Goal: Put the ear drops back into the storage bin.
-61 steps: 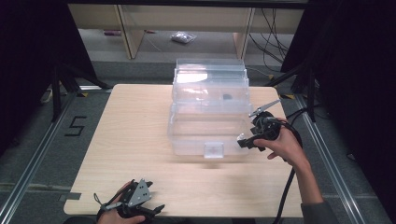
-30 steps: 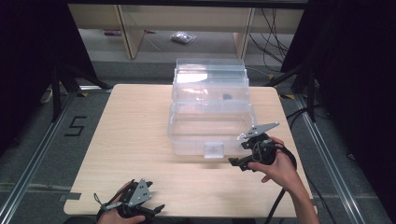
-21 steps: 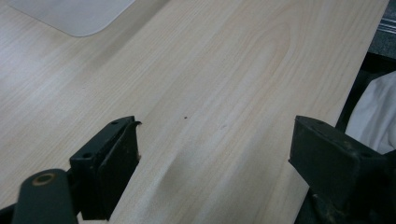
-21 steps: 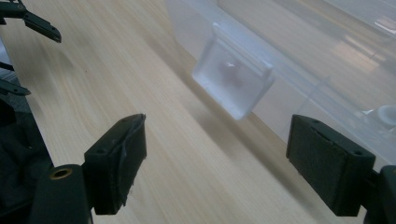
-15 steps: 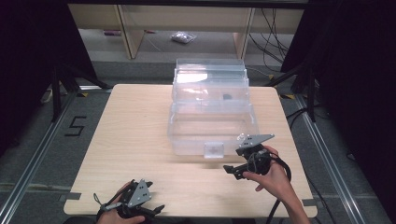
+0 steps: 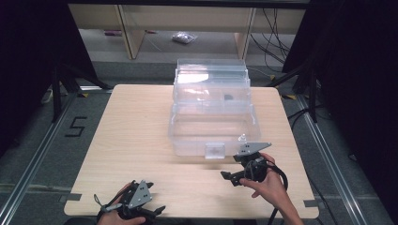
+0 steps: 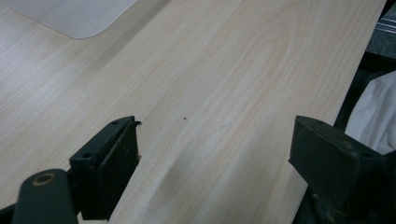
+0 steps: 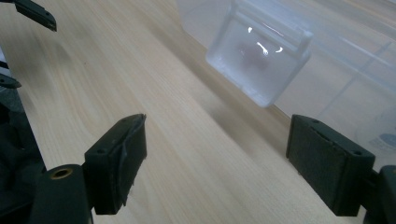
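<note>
A clear plastic lidded box (image 6: 211, 112) stands in the middle of the wooden table (image 6: 136, 140), with a frosted latch (image 6: 214, 151) on its near wall. My right gripper (image 6: 229, 178) is open just in front of the box's near right corner, held in a hand, with its jaws pointing left. In the right gripper view the open gripper (image 8: 217, 121) hovers low over bare wood, and the latch (image 8: 261, 60) lies ahead and to the right. My left gripper (image 6: 157, 211) is open at the table's near left edge. Its own view shows the gripper (image 7: 215, 126) wide over bare wood.
A pale rounded corner (image 7: 74, 16) lies ahead on the table in the left gripper view, and white cloth (image 7: 373, 112) hangs beyond the table edge. Behind the table are shelf legs, a small bag (image 6: 184, 37) on the floor and cables (image 6: 277, 28). Metal rails flank the table.
My right gripper has come down from the box's right side to the table in front of its near right corner, turning to point left. The left gripper has stayed put.
</note>
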A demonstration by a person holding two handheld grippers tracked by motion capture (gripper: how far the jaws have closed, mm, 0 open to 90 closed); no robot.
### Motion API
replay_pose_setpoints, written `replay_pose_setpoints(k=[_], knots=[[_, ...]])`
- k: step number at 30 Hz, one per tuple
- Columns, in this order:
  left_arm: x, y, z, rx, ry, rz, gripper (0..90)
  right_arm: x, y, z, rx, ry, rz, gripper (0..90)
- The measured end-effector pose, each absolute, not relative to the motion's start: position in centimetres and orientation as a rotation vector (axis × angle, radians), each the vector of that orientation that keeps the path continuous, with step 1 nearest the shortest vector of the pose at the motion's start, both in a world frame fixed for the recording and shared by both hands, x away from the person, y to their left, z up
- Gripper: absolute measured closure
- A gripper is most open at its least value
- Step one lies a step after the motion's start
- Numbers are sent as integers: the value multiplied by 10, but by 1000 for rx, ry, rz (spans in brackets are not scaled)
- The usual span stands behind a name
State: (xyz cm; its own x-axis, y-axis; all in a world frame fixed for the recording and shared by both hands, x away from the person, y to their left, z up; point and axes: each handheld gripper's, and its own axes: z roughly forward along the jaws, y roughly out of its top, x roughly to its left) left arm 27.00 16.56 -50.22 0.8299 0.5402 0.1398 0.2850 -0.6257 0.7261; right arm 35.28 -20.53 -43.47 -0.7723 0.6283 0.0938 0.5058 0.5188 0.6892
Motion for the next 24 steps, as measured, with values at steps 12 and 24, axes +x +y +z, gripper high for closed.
replay_pose_setpoints(k=[12,24], knots=[[270,165,-503,2278,601,458,151,345,-208,-458,1032,2599,1111,205],[270,166,-502,2284,599,458,151,334,-214,-463,1055,2579,1136,202]])
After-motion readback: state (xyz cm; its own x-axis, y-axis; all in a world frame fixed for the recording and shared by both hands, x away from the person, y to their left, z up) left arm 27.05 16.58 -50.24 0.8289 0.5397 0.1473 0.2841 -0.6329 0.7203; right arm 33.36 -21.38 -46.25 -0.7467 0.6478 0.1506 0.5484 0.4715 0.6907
